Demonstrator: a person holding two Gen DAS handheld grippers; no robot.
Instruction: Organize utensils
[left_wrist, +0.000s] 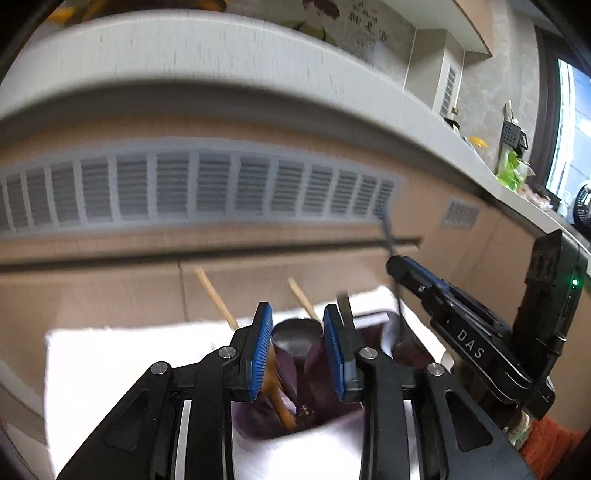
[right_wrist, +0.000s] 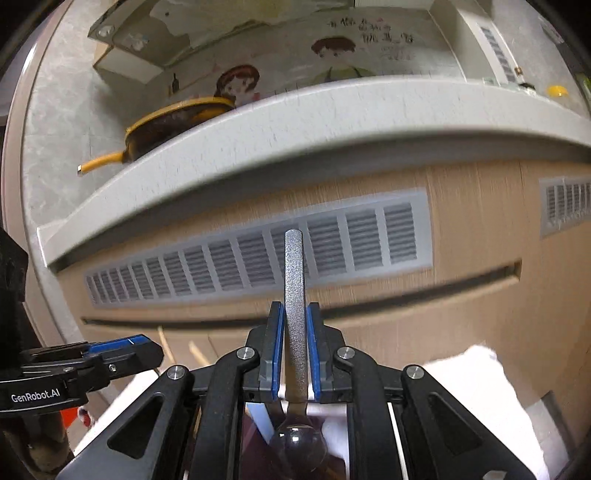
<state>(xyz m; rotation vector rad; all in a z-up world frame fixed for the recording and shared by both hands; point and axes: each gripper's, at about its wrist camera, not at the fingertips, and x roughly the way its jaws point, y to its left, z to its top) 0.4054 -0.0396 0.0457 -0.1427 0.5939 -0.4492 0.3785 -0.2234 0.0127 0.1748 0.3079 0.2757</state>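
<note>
**A:** So the right hand-held gripper (right_wrist: 295, 347) has its blue pads pinched tight on the handle of a metal spoon (right_wrist: 294, 295). Handle points straight up the middle of the right wrist frame, and the bowl hangs low at the bottom centre, just over a dark purple utensil holder (left_wrist: 295, 398). Looks like the spoon is about to be dropped in. Any tips?

**B:** Keep it vertical and lower it until the bowl is well inside a compartment before you loosen the grip. If you let go early, I'd guess it tips against the rim.

**A:** What about the other side?

**B:** The left hand-held gripper (left_wrist: 297, 350) is partly open and holding nothing. In its own view its pads straddle the top of the holder at lower centre. I can't tell if they touch the walls. Could be there to steady it, which would make sense, since the holder sits on a white cloth (left_wrist: 110, 369) over the tabletop and may slide.

**A:** Anything already in there?

**B:** Wooden chopsticks (left_wrist: 218, 295) lean out toward the upper left of the holder, plus a dark ladle-like thing in the middle. Pick a slot away from those so the spoon doesn't jam. The frames are motion-blurred, so go slow.
</note>
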